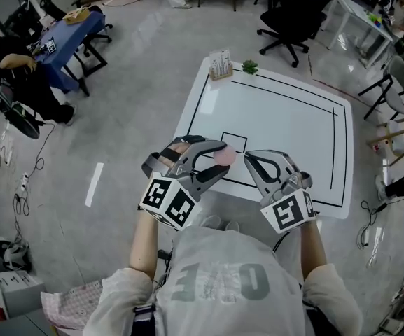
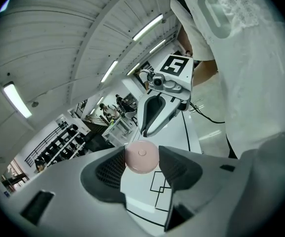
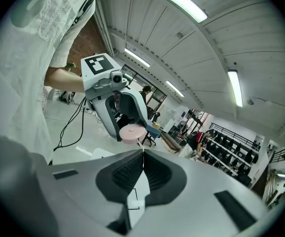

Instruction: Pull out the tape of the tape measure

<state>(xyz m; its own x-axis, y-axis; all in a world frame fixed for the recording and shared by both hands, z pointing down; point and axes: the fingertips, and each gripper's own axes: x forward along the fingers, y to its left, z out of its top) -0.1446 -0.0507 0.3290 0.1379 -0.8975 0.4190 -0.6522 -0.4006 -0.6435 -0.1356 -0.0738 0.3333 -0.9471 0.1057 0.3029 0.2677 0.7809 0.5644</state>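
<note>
- Left gripper: clamped on the round pink tape measure, gripping the case by its rim from both sides.
- Held in the air above the near edge of the white table, close over the small black square drawn there; not resting on the table.
- Right gripper: pinched fully together just beside the case, above that same near edge of the table. Seemingly nipping the tip of the tape, seen only as a thin pale sliver between the case and the closed jaw tips.
- Judged as the very start of the pull, with hardly any tape out of the case.
- First risk: losing the tip. Caught only at the very ends of the jaws, so likely to slip free under a quick or skewed pull and snap back into the case.
- Second risk: twisting the case. Round, smooth and gripped at just two spots on the rim, so apt to spin in the grip under an off-line pull. Could also pop out and drop onto the table, or past its near edge to the floor.
- Third risk: kinking or jamming the tape by drawing it sideways against its opening instead of straight out.
- Safest from here: drawing the two grippers apart slowly, level above the table, in line with the tape.
</note>
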